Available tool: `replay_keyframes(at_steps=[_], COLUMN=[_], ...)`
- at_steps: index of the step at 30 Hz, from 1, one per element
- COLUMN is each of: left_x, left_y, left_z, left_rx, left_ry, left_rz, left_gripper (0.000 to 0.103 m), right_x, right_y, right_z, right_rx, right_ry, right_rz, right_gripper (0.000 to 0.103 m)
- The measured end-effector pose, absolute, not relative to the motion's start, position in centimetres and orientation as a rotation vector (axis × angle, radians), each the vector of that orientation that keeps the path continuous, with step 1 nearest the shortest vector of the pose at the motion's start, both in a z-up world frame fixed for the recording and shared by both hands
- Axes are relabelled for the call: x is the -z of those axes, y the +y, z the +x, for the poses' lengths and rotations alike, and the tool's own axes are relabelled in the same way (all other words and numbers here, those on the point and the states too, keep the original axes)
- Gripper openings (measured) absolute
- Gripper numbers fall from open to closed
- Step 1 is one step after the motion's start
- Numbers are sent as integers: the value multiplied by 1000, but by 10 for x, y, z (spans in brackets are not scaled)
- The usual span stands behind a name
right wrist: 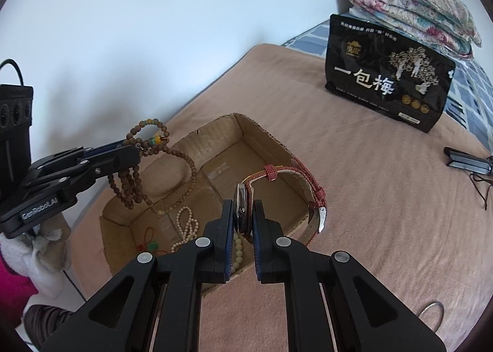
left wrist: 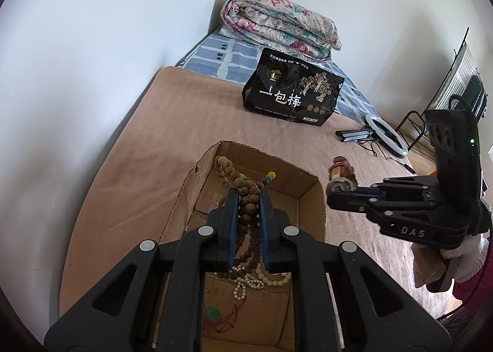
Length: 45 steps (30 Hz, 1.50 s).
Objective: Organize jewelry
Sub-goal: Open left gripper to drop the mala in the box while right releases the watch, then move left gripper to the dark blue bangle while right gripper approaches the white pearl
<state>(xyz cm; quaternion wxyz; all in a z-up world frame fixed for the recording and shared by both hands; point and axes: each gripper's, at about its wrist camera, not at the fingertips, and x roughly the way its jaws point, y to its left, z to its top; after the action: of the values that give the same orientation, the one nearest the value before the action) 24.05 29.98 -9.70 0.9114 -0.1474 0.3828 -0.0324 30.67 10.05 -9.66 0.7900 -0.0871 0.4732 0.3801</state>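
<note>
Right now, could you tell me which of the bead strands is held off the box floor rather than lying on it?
The brown wooden bead strand, pinched in the left gripper fingers and dangling over the cardboard box. The white bead strand lies on the floor.

Two wrist views, both looking down close over the box (left wrist: pixel 308 195).
Each view also shows the bag (right wrist: pixel 388 90) and the other gripper (left wrist: pixel 331 198).
</note>
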Motion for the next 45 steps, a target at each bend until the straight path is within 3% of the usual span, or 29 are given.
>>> replay_keyframes(at_steps=[12, 14, 15, 16, 17, 18, 32, 45], left_x=[100, 100, 101, 102, 102, 101, 92, 42], left_y=[293, 293, 293, 294, 295, 296, 294, 246], left_z=[242, 241, 241, 241, 241, 240, 231, 205], left_rx=[66, 55, 50, 47, 41, 34, 21, 53], left_ry=[803, 805, 806, 807, 805, 800, 792, 710], left_rz=[-277, -271, -271, -275, -281, -286, -273, -141], left_gripper=[11, 11, 12, 20, 33, 36, 37, 37], right_x=[104, 101, 100, 98, 97, 95, 86, 56], right_y=[117, 118, 118, 117, 117, 116, 99, 60], right_z=[305, 304, 303, 302, 302, 301, 297, 271], right_rx=[-832, -831, -827, -824, -820, -816, -785, -746], right_ry=[1018, 1008, 999, 990, 981, 975, 971, 881], right_rz=[-220, -227, -232, -234, -234, -234, -211, -221], right_gripper=[13, 31, 46, 54, 55, 55, 55, 56])
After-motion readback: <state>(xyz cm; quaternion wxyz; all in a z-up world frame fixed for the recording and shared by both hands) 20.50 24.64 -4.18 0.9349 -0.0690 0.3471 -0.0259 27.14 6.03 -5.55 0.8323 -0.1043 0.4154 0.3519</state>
